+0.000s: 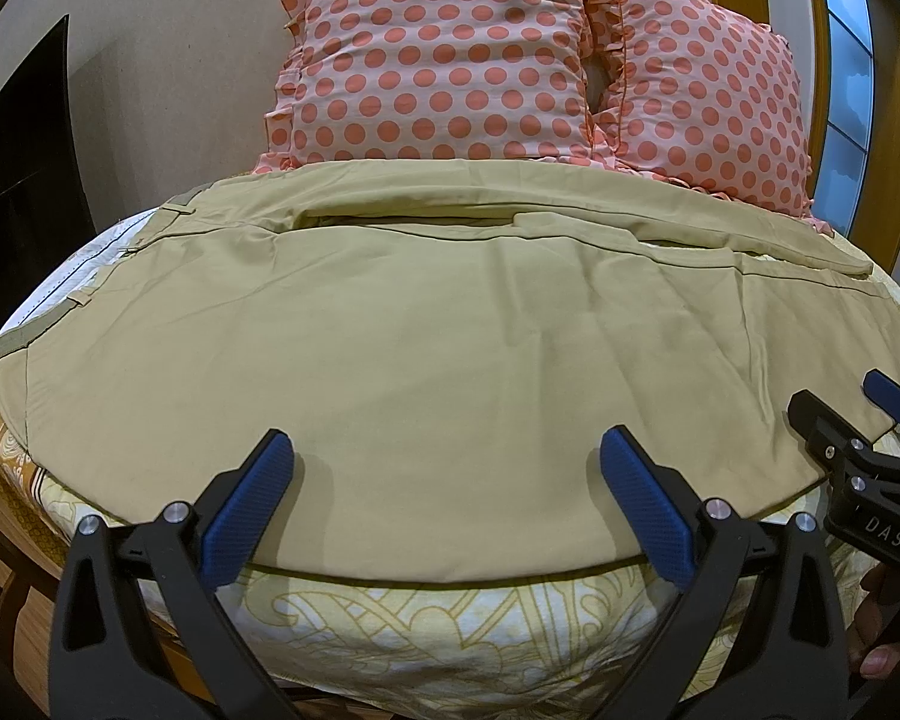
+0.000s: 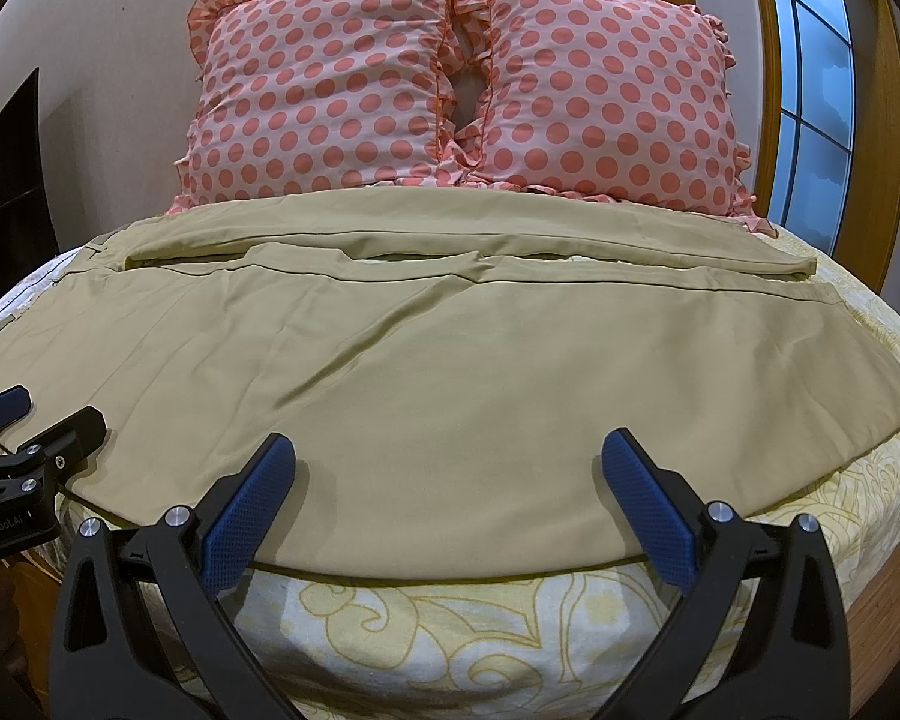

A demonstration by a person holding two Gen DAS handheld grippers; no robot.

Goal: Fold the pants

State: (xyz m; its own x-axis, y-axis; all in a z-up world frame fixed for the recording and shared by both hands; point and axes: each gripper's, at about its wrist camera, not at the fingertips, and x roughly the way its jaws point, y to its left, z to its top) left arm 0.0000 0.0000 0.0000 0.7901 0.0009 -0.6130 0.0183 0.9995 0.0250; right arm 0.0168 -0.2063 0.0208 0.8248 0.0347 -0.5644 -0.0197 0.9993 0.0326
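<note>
Khaki pants (image 1: 426, 324) lie spread flat across the bed, waistband to the left, legs running right; they also fill the right wrist view (image 2: 450, 360). My left gripper (image 1: 447, 462) is open and empty, its blue pads over the near edge of the near leg. My right gripper (image 2: 450, 462) is open and empty over the same near edge, further right. The right gripper also shows in the left wrist view (image 1: 852, 414), and the left gripper shows at the left of the right wrist view (image 2: 42, 408).
Two pink polka-dot pillows (image 1: 438, 54) (image 2: 606, 96) stand behind the pants. A yellow patterned bedsheet (image 2: 450, 618) hangs over the near bed edge. A window (image 2: 810, 90) is on the right, a dark panel (image 1: 18, 180) on the left.
</note>
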